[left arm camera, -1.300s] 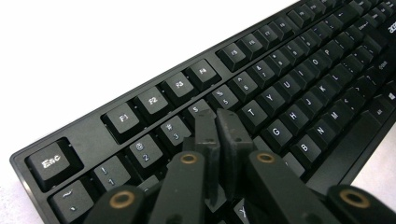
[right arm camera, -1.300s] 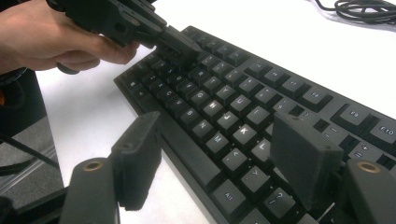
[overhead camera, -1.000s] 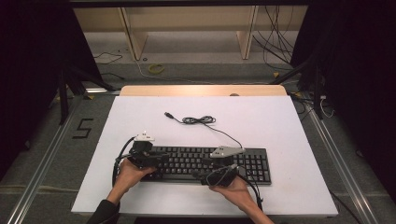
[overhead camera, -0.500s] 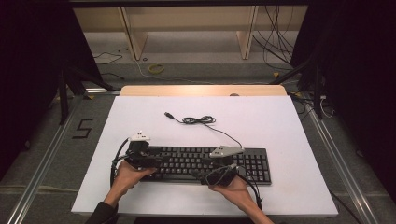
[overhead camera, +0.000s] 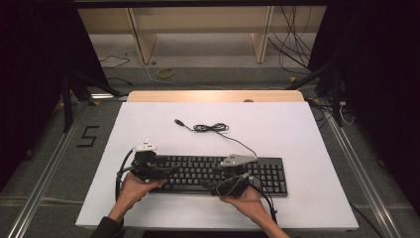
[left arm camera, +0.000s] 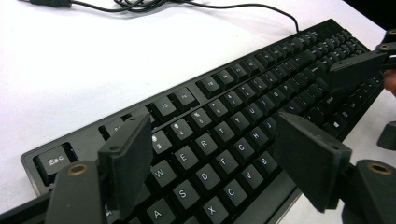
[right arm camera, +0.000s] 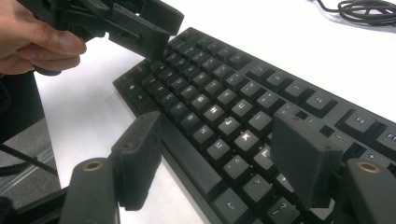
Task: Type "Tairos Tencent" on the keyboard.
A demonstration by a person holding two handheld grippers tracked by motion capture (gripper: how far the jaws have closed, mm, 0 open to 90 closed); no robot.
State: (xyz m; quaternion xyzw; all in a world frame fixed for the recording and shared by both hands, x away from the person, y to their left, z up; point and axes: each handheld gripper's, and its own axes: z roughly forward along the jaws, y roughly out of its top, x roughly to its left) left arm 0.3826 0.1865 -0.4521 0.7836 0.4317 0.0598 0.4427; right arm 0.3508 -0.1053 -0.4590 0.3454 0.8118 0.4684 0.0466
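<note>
Along the table's (overhead camera: 317, 148) near edge, a stiff, light keyboard (overhead camera: 267, 171); best gripped at its ends, both the left gripper (left arm camera: 212, 158) and right gripper (right arm camera: 217, 158) gaping empty, the left's jaws having just been opening.

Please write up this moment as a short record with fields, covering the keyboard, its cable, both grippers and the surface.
surface: white table top
keyboard: black keyboard, flat near the table's front edge
cable: black cable, loosely coiled behind the keyboard, plug end lying free
left gripper: left gripper over the keyboard's left end; jaws have just been opening, nothing gripped
right gripper: right gripper over the keyboard's front edge, jaws apart, nothing gripped
</note>
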